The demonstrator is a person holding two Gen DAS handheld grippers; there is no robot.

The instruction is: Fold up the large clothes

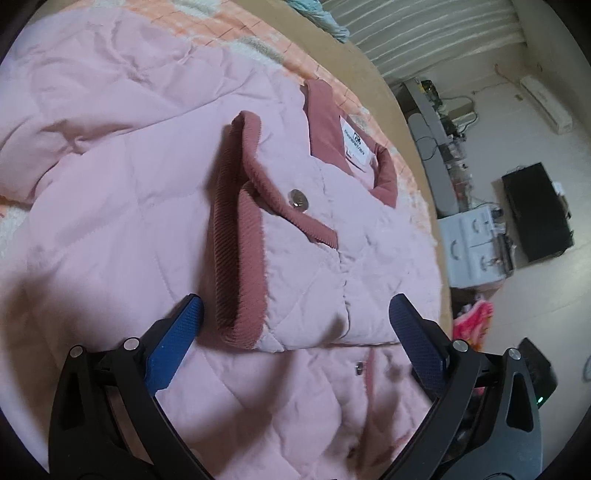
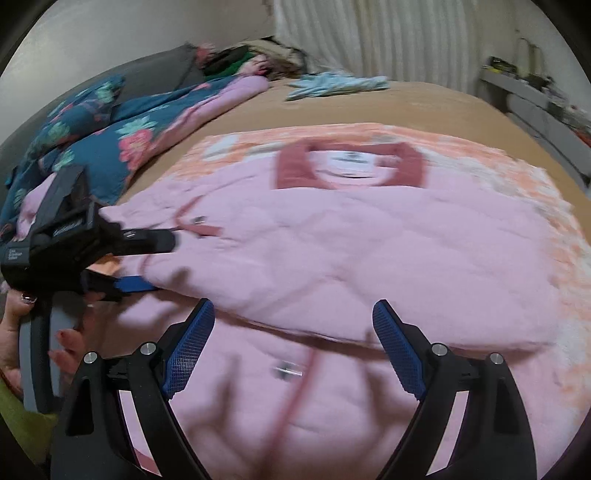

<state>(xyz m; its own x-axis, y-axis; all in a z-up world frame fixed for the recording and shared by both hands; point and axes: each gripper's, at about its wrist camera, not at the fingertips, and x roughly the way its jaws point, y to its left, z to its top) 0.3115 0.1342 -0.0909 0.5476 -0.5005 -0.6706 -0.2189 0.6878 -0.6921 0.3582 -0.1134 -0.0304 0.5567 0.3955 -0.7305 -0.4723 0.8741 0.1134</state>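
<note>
Left tool (image 1: 295,321) stands with its blue-padded fingers (image 1: 173,350) spread wide and nothing between them, above the pink quilted jacket (image 1: 129,221). In the right wrist view the left tool (image 2: 147,258) appears at the far left, held in the person's left hand (image 2: 22,332), its blue lower finger touching or entering the left edge of the folded jacket layer; whether it grips fabric there cannot be told.

Pink quilted jacket lies spread on an orange-and-white patterned blanket (image 1: 229,26) on the tan bed (image 2: 369,99). In the left wrist view, a sleeve with a dusty-rose ribbed cuff (image 1: 236,266) is folded across the front of the jacket, just beyond the tool. A metal snap button (image 1: 297,199) sits on the rose trim to the right of the cuff. Farther right, the rose collar (image 1: 325,122) lies open, showing a white label (image 1: 354,144).

Right tool (image 2: 293,343) also has its jaws wide apart and holds nothing, hovering over the near part of the jacket (image 2: 369,251), where a folded edge runs across between the pads. A floral blue quilt (image 2: 92,147) lies at the far left of the bed. The right wrist view is motion-blurred.
</note>
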